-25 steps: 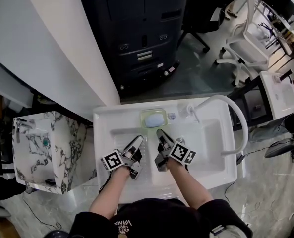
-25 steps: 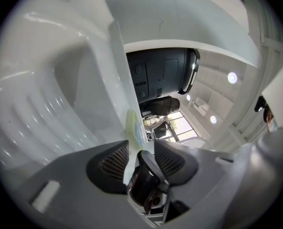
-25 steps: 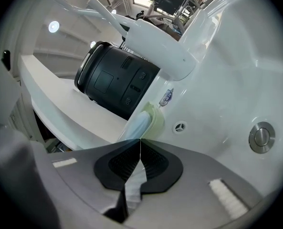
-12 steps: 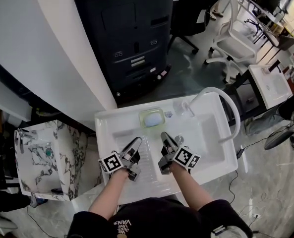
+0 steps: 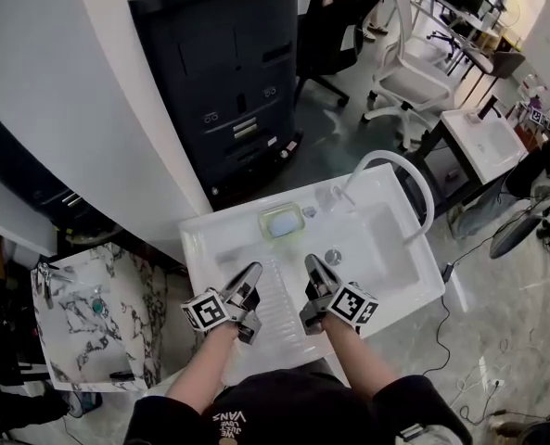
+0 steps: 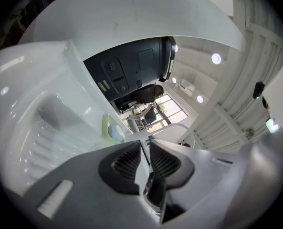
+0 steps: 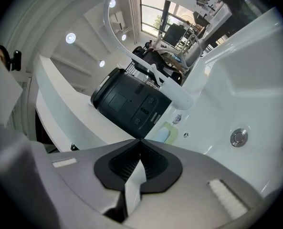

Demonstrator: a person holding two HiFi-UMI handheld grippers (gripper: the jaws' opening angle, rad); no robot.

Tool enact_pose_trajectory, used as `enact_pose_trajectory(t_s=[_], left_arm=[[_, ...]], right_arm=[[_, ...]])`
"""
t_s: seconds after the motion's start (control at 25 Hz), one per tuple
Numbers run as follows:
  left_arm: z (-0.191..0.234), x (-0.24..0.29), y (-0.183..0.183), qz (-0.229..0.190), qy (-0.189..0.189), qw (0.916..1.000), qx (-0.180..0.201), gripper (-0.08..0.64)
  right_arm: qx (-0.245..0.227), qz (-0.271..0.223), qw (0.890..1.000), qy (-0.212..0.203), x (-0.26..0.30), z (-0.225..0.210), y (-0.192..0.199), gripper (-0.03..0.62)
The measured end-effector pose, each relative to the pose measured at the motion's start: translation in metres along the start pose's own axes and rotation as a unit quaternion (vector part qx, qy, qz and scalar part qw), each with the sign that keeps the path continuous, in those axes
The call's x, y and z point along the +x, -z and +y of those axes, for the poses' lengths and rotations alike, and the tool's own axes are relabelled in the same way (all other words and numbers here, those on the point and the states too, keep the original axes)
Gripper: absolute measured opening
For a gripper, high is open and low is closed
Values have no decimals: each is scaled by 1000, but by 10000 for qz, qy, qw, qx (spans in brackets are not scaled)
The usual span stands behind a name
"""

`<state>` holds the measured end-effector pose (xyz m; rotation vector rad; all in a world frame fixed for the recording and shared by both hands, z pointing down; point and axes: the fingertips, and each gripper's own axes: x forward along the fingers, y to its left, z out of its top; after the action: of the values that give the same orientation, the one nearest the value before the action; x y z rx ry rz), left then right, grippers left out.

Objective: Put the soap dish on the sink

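The pale green soap dish (image 5: 282,222) with a blue bar in it rests on the white sink's back rim (image 5: 210,233), left of the faucet base. It shows small in the left gripper view as the soap dish (image 6: 113,129) and in the right gripper view as the soap dish (image 7: 165,132). Both grippers hover over the basin, short of the dish and apart from it. My left gripper (image 5: 249,274) (image 6: 146,144) has just been closing its jaws; a narrow gap is left, with nothing in it. My right gripper (image 5: 312,265) (image 7: 140,144) is shut and empty.
A tall white arched faucet (image 5: 390,156) stands at the sink's back right. The drain (image 5: 333,257) lies in the basin beside a ribbed slope (image 5: 276,297). A black cabinet-like machine (image 5: 219,72) stands behind. A marbled sink (image 5: 80,304) is on the left; chairs and another sink (image 5: 483,142) are on the right.
Both grippers have drawn back from the soap dish toward me and risen above the basin. The left jaws have narrowed from wide open. The dish stays on the rim.
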<state>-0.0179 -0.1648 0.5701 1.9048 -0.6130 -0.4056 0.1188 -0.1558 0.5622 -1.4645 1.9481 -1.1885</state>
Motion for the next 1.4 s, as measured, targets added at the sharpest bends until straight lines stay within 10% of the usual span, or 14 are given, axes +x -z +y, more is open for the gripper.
enact_pose_trajectory(t_s=[1.4], left_arm=[[-64,-81,20,1283,511,9680,2094,52]], right_arm=[[-1189,-1095,9854,529,-111,72,43,2]])
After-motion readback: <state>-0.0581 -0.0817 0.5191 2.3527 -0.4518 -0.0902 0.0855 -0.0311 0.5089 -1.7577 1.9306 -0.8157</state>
